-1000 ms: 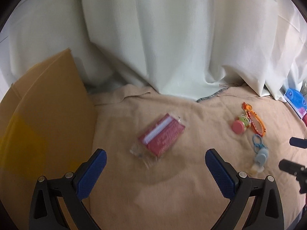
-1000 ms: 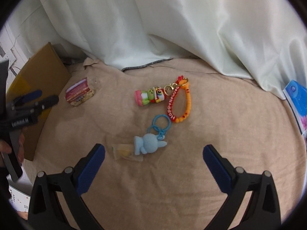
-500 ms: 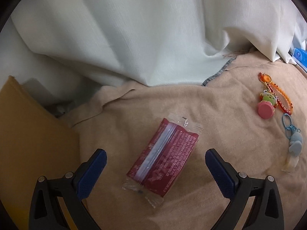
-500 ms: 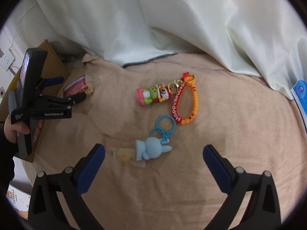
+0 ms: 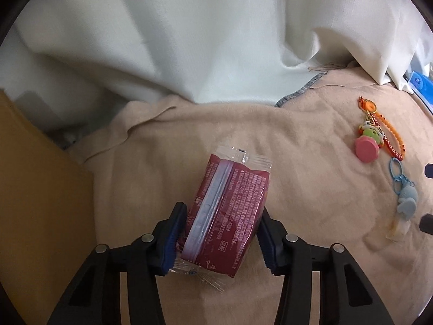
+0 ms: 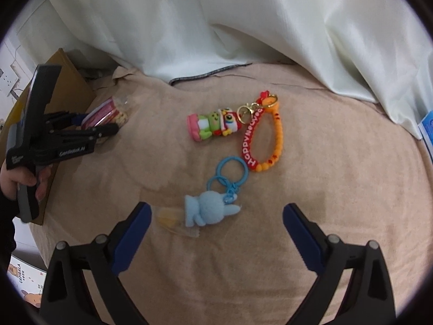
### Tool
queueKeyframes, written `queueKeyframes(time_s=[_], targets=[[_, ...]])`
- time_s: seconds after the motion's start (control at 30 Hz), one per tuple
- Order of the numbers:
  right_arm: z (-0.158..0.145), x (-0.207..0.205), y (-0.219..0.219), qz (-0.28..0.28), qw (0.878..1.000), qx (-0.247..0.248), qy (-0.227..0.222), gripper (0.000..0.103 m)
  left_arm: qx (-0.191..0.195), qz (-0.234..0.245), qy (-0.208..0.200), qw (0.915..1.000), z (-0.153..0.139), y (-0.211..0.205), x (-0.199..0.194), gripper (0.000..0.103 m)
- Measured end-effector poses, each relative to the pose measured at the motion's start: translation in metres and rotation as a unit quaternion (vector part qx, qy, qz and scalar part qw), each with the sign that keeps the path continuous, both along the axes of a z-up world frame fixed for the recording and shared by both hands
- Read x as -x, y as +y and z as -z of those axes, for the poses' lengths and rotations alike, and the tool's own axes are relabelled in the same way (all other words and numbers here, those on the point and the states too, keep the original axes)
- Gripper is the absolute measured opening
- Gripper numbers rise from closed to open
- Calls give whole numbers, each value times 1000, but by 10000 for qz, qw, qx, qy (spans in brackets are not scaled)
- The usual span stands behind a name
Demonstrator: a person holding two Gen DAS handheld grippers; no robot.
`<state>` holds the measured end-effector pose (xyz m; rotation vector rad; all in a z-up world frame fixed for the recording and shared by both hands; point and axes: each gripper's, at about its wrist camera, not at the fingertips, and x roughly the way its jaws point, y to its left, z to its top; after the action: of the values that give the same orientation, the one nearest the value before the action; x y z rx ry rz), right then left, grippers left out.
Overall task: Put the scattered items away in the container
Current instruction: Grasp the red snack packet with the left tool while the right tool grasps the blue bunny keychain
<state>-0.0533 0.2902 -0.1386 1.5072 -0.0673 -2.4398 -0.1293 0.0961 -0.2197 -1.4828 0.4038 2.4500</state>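
Left gripper (image 5: 220, 233): blue-padded fingers (image 5: 173, 237) were closed in against the two long sides of a red snack packet (image 5: 230, 214), which lay flat on the tan blanket (image 5: 311, 189) (clear crimped ends showing beyond the pads). The packet was found just beside the cardboard box (image 5: 40, 189), on the blanket side of its wall.

Right gripper (image 6: 216, 227): fingers (image 6: 132, 233) were spread wide and nothing was held; the blue rabbit keychain (image 6: 208, 208) was seen between them, untouched.

Beyond the rabbit keychain, away from the box, a green-and-pink figure keychain (image 6: 213, 123) with an orange beaded strap (image 6: 276, 140) was recorded on the blanket. A white curtain (image 6: 216, 27) was draped behind the blanket.
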Motion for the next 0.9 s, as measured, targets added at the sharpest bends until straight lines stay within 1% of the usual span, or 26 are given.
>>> queueKeyframes(time_s=[0.07,0.2,0.3,0.4,0.47,0.57,0.63,0.67,0.7,0.73,0.8,0.9], targets=[[0,0,-1,-36,10000,42,-26,90,-200,-54,39,9998,-11,-1,-11,51],[5,1,-6,-154,9998,-20,-103,87,-468,-259,-26,9986,-26,-1,-41,50],[10,6,-6,-138,9997,-33,-178,85,-556,-276,37,9981,-22,-4,-61,50],[14,10,-6,-128,9996,-71,-255,84,-691,-464,-186,9964,-17,-5,-62,50],[16,10,-5,-122,9995,-75,-274,83,-770,-542,-198,9954,-18,-10,-67,50],[19,10,-4,-138,9993,-118,-332,83,-729,-549,-201,9956,-18,-13,-70,50],[20,10,-4,-146,9993,-101,-323,83,-786,-533,-191,9953,-20,-15,-71,50],[20,11,-3,-142,9994,-81,-320,73,-789,-524,-186,9953,-20,-15,-71,50],[20,11,-3,-159,9994,-74,-304,57,-758,-517,-176,9956,-21,-15,-71,50],[19,13,-3,-190,9993,-71,-312,49,-748,-510,-183,9957,-21,-15,-72,50],[17,15,-3,-244,9990,4,-374,49,-783,-502,-194,9955,-22,-15,-72,50],[8,12,-5,-301,9992,-25,-277,49,-763,-521,-152,9956,-27,-15,-72,50]])
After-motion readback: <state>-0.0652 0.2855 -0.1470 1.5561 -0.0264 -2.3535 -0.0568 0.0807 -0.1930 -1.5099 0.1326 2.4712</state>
